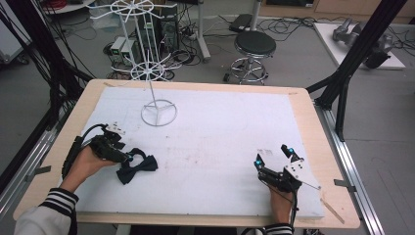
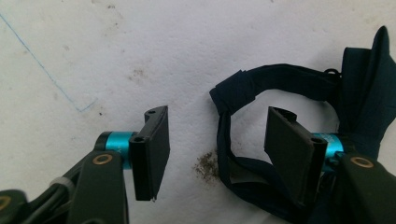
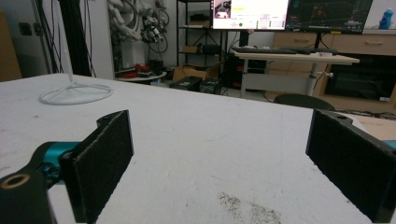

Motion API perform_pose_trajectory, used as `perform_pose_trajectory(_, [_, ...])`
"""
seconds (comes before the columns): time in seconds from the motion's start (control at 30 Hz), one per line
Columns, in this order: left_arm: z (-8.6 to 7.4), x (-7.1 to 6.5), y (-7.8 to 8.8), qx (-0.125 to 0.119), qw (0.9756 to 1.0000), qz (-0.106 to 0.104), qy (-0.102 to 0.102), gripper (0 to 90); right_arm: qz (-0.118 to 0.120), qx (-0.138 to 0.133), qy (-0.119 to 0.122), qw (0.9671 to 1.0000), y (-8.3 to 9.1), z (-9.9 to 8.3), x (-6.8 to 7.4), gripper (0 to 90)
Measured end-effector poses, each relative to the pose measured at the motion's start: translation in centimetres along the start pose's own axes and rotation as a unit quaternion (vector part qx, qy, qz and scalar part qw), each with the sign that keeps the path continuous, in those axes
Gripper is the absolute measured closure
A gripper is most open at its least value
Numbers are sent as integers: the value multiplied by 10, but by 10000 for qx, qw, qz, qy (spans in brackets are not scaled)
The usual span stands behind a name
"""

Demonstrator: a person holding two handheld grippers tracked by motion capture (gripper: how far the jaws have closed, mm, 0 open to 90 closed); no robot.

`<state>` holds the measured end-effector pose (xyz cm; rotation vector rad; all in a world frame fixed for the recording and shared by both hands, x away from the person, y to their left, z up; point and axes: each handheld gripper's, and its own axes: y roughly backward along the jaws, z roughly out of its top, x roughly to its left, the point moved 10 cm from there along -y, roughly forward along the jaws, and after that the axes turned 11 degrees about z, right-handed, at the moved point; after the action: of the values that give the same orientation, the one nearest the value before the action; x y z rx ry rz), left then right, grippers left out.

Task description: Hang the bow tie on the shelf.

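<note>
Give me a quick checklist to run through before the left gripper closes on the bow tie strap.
1. Strap between the jaws: ok. In the left gripper view the strap loop of the bow tie passes between the left gripper pads.
2. Pads pressing the strap: not ok. There are gaps on both sides.
3. One jaw inside the loop: ok. The right-hand pad sits within it.
4. Bow itself out of the jaws: ok. It lies off to the side.
5. Right gripper out of the way: ok. It is open and far across the white mat.
6. Wire stand unobstructed: ok.
</note>
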<state>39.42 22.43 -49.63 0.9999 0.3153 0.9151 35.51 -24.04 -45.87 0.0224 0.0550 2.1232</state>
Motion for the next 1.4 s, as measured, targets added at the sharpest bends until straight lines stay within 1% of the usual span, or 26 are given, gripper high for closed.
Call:
perform_pose_trajectory(0.13, [-1, -1, -1, 121, 9999, -30, -26, 461, -7, 6, -25, 10000, 0, 0, 0, 65])
perform_pose_trajectory(0.27, [-1, -2, -1, 172, 9998, -11, -86, 506, -9, 3, -26, 10000, 0, 0, 0, 65])
perform_pose_trajectory(0.33, [-1, -3, -1, 192, 9998, -34, -94, 531, -6, 5, -27, 10000, 0, 0, 0, 65])
perform_pose_trajectory(0.43, [-1, -3, -2, 229, 9997, -17, -97, 575, -4, -1, -23, 10000, 0, 0, 0, 65])
perform_pose_trajectory(0.53, [-2, -2, -4, 267, 9996, 74, -70, 584, -1, -1, -27, 10000, 0, 0, 0, 65])
perform_pose_trajectory(0.63, [-3, -3, -5, 352, 9993, 76, -69, 614, 6, -5, -32, 10000, 0, 0, 0, 65])
perform_pose_trajectory(0.73, [-4, -3, -6, 380, 9992, 90, -91, 678, 1, -14, -9, 10000, 0, 0, 0, 65])
perform_pose_trajectory(0.8, [-4, -4, -6, 368, 9993, 53, -101, 723, 6, -4, -40, 10000, 0, 0, 0, 66])
perform_pose_trajectory(0.83, [-4, -5, -6, 363, 9993, 52, -116, 743, -3, -17, -9, 10000, 0, 0, -1, 65])
perform_pose_trajectory(0.87, [-3, -5, -6, 351, 9993, 53, -94, 756, 4, -11, -30, 10000, 0, 0, 0, 65])
perform_pose_trajectory(0.9, [-3, -6, -6, 365, 9992, 51, -125, 779, 4, -8, -32, 10000, 0, 0, 0, 65])
perform_pose_trajectory(1.03, [-2, -7, -6, 339, 9992, 112, -194, 855, -5, -34, -15, 10000, 0, 1, -1, 65])
perform_pose_trajectory(1.1, [-2, -7, -6, 287, 9993, 141, -200, 867, -6, -31, -18, 10000, 0, 0, -1, 65])
perform_pose_trajectory(1.2, [-2, -7, -6, 244, 9994, 116, -195, 873, -4, -33, -7, 10000, 0, 0, -1, 65])
perform_pose_trajectory(1.23, [-2, -7, -6, 205, 9996, 107, -167, 874, -6, -33, -16, 10000, 0, 1, -1, 65])
perform_pose_trajectory(1.4, [2, -5, -2, 26, 9998, 117, -167, 875, 2, -13, -27, 10000, 0, 0, 0, 65])
